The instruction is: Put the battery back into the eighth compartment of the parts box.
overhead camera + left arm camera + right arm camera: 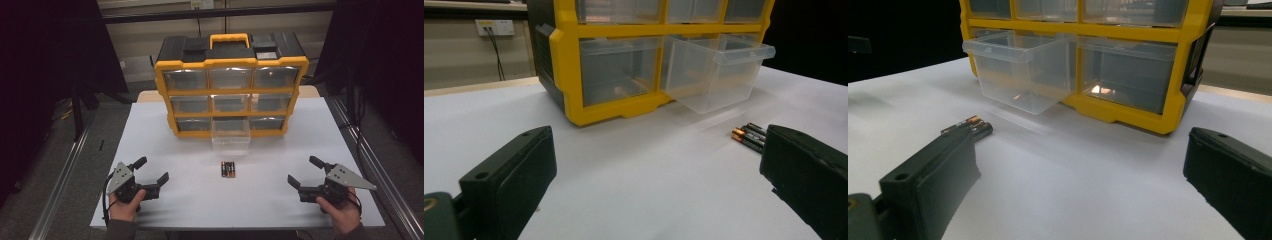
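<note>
Both the left gripper (153,171) and right gripper (303,172) are resting wide open, empty; next, one is likely reaching for the batteries (228,169) before the open drawer (230,136).

No legible text was found in any view. The batteries (228,169) carried printed wrappers in black with orange-copper ends, but the print was too small and blurred to read, also in the left gripper view (750,136) and the right gripper view (968,126). The yellow-and-black drawer cabinet (231,62) showed no readable brand or label. A small sticker on the wall socket (494,26) was illegible.
</note>
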`<state>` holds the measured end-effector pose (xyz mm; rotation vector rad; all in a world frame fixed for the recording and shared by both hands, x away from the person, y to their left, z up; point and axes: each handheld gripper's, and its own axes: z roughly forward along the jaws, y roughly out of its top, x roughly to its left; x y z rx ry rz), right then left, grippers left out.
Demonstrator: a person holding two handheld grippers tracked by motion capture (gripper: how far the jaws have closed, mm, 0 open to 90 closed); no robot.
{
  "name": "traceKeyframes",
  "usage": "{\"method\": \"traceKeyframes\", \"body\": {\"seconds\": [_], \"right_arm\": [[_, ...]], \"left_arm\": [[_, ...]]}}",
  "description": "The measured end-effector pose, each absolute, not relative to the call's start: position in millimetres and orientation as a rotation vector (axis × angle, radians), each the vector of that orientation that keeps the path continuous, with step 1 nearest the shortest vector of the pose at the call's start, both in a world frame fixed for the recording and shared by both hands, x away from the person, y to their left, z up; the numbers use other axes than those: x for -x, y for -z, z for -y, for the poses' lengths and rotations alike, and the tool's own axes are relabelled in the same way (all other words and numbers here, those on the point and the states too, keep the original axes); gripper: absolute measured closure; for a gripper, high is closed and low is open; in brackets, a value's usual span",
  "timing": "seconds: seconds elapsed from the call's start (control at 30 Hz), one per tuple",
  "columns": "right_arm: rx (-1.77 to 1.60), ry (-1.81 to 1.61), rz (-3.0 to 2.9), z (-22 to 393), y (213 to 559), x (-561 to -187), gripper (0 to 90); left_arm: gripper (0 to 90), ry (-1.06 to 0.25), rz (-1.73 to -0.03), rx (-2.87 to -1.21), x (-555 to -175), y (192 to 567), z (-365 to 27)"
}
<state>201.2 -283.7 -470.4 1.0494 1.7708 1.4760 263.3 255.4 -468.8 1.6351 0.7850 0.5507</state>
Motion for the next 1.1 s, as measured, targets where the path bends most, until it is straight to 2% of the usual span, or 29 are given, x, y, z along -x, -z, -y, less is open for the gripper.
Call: {"method": "traceKeyframes", "body": {"seconds": [0.37,0.7,1.1], "right_arm": [[-1.045,-1.477,-1.778,284,470,-200,0.8],[-1.039,-1.479,-1.784,284,469,-200,0.8],[-1.025,-1.482,-1.789,284,469,-200,1.0]], "left_arm": [[1.4,-0.517,-0.758,-1.663,-266,466,-240],[1.2,-0.425,-0.702,-1.708,-272,464,-214],[1.1,-0.403,-0.751,-1.727,-277,465,-182]]}}
